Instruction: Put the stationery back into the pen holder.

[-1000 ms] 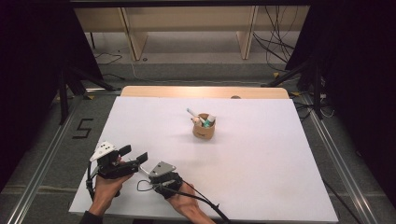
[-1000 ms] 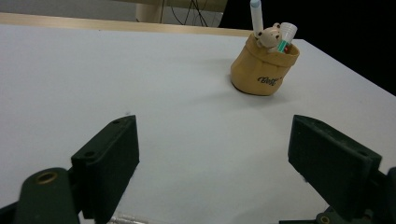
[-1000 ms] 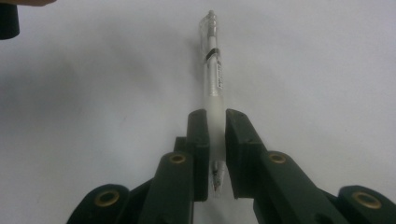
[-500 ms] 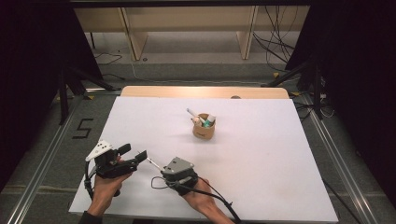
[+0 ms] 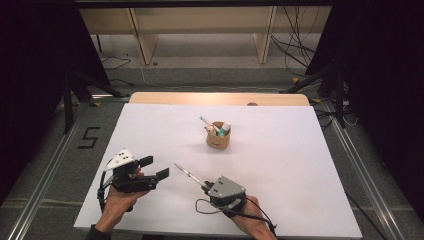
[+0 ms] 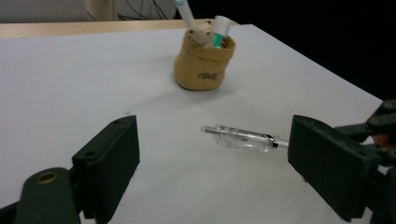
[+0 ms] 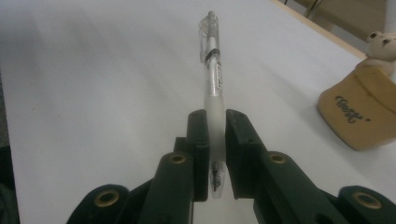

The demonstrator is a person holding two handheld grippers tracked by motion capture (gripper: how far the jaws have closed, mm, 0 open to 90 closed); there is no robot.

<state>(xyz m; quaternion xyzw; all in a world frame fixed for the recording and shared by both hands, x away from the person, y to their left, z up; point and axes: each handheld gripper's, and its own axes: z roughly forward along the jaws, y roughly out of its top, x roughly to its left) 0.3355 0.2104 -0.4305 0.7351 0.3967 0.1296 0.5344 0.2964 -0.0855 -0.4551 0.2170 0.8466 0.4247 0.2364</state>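
High view: the right tool (image 5: pixel 206 186) clamps a pen (image 5: pixel 188 174) at the white counter's (image 5: pixel 300 170) six o'clock (pouch (image 5: pixel 218 137) toward twelve). Left gripper view: left tool (image 6: pixel 212 163) gapes, empty. Right gripper view: pen pinched between jaws.

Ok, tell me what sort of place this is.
Probably a lab or recording studio: a white table stands between black curtains, with loose cables on the floor behind and a taped number 5 beside floor rails.
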